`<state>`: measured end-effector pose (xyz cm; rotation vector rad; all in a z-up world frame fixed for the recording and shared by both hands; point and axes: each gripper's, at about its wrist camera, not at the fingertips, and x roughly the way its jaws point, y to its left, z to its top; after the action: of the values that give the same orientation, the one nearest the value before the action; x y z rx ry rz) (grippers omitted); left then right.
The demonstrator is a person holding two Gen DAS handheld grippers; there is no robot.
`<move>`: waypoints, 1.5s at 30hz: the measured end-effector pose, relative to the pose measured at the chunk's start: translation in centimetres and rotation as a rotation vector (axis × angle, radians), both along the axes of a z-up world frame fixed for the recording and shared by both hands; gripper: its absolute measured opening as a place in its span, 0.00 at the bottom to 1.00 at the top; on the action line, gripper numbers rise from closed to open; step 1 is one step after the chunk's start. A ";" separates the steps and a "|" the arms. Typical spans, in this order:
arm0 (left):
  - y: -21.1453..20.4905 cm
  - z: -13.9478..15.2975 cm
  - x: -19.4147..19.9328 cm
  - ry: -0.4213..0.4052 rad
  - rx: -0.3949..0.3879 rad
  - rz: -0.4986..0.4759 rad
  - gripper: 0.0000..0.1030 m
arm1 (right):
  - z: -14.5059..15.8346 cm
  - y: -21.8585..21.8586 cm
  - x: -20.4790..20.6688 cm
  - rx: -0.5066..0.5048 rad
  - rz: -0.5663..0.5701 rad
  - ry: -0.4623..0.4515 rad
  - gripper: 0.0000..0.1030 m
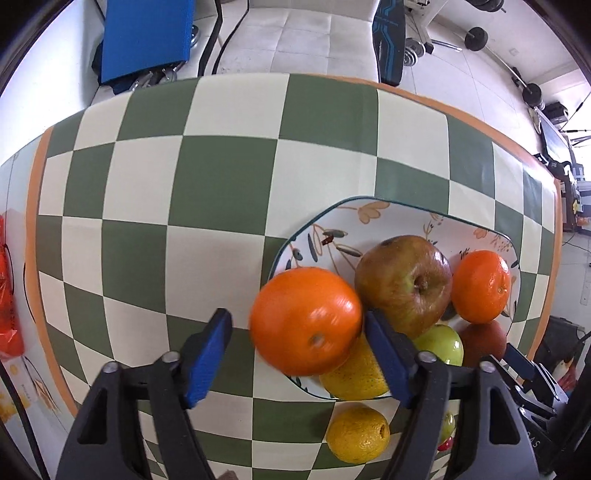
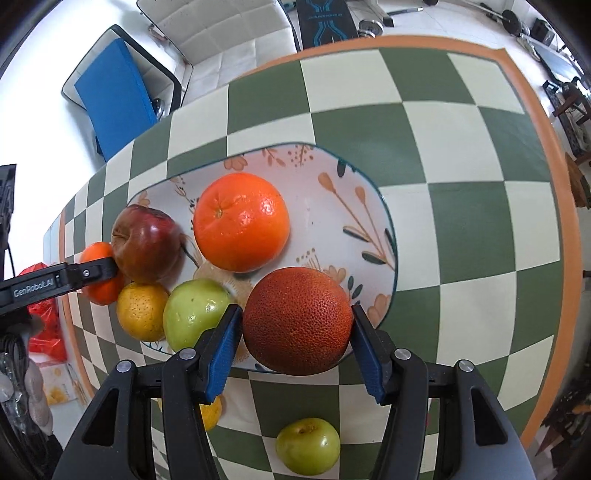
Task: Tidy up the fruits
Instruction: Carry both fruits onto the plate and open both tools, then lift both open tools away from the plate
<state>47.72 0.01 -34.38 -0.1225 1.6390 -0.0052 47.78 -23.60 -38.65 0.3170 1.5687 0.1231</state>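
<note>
Left wrist view: table under a green-and-cream checkered cloth with an orange border (image 1: 229, 177), white tiled floor beyond, a blue flat pad (image 1: 146, 37), a white tufted cushion (image 1: 295, 33), barbell weights (image 1: 476, 37) far right. An oval white ceramic plate with a floral print (image 1: 369, 218) sits on the cloth. The left gripper (image 1: 299, 332) has its blue-padded jaws spread; a blurred orange (image 1: 306, 319) is between them at the plate's near rim, clear gap on the left pad's side, so released, not clamped. On the plate: a red-green apple (image 1: 404, 282), a small tangerine (image 1: 482, 284), a green apple (image 1: 441, 345), a yellow citrus (image 1: 354, 373). Another yellow citrus (image 1: 358, 434) lies off the plate on the cloth.

Right wrist view: the right gripper (image 2: 295, 332) has a dark reddish-orange pebbled citrus (image 2: 297, 319) between its pads over the plate's near edge; thin gaps look visible on both sides, cannot tell if it is gripped. A second green apple (image 2: 308, 445) sits on the cloth near the camera, mostly hidden in the left view. "GenRobot.AI" reads on the left gripper's body (image 2: 33, 284), seen only here. A red plastic bag (image 2: 46, 325) lies at the left edge.
</note>
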 end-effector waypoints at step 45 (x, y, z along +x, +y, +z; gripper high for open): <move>-2.8 20.2 -19.2 -0.554 0.077 -0.092 0.83 | 19.3 1.1 -14.8 -0.211 0.025 -0.415 0.92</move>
<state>28.51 -2.77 -14.18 0.0149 1.0885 -0.0429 32.98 -22.48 -19.35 0.0967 1.1619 0.0377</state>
